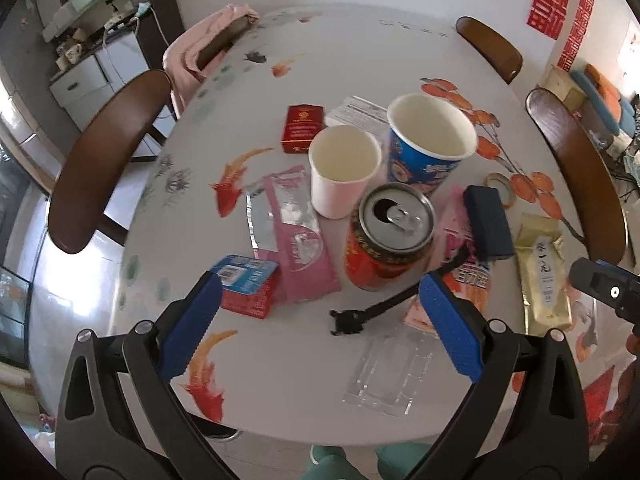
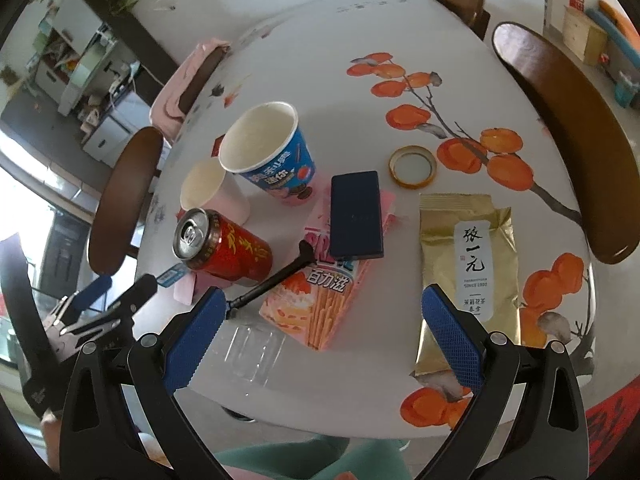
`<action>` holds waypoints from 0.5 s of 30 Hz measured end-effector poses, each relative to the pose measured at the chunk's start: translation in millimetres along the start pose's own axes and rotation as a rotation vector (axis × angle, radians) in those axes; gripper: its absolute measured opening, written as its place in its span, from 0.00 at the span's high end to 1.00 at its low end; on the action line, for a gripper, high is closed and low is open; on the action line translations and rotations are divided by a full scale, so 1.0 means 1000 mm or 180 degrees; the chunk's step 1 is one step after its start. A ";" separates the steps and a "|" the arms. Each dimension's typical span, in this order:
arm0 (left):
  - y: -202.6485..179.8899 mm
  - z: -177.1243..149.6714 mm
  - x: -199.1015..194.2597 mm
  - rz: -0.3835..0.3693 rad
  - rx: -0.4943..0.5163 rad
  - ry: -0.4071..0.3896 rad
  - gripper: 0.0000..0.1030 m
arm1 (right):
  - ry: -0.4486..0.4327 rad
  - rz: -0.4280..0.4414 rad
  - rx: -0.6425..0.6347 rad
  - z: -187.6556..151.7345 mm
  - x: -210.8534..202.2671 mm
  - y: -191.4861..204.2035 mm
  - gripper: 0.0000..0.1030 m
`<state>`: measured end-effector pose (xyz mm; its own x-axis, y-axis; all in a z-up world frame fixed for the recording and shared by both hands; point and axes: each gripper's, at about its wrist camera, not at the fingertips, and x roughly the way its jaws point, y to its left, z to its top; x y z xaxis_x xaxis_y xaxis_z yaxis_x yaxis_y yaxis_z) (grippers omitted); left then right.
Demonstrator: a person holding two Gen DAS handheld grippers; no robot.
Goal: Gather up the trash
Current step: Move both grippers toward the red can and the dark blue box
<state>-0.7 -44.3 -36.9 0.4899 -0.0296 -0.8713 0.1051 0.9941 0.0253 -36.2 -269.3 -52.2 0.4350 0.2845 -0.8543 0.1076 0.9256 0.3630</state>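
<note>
Litter crowds a round table (image 1: 280, 360) painted with fish and persimmons. Low in the left wrist view, the left gripper (image 1: 320, 320) hangs wide open and empty, a red drink can (image 1: 386, 240) at frame centre just beyond its fingers. A pink paper cup (image 1: 342, 172) and blue snack cup (image 1: 428, 148) stand behind the can. In the right wrist view, the right gripper (image 2: 324, 336), likewise spread and empty, frames a pink biscuit box (image 2: 320, 300); a gold tea pouch (image 2: 468, 276) lies at right, partly behind one finger.
</note>
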 end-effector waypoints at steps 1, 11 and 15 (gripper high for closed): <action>-0.001 0.000 0.001 0.0001 -0.0012 0.0004 0.06 | 0.0002 -0.0011 -0.0006 0.000 0.000 0.000 0.06; -0.007 0.007 0.019 0.0062 -0.0018 0.0070 0.06 | 0.0087 -0.0050 0.0049 0.008 0.007 -0.014 0.06; -0.012 0.012 0.027 0.0128 0.0028 0.0095 0.06 | 0.0118 -0.0027 -0.0018 0.013 0.010 -0.017 0.06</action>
<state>21.3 -58.1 -55.1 0.4679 0.0135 -0.8837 0.0936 0.9935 0.0648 -22.1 -285.6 -61.9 0.4006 0.2857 -0.8705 0.1061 0.9293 0.3538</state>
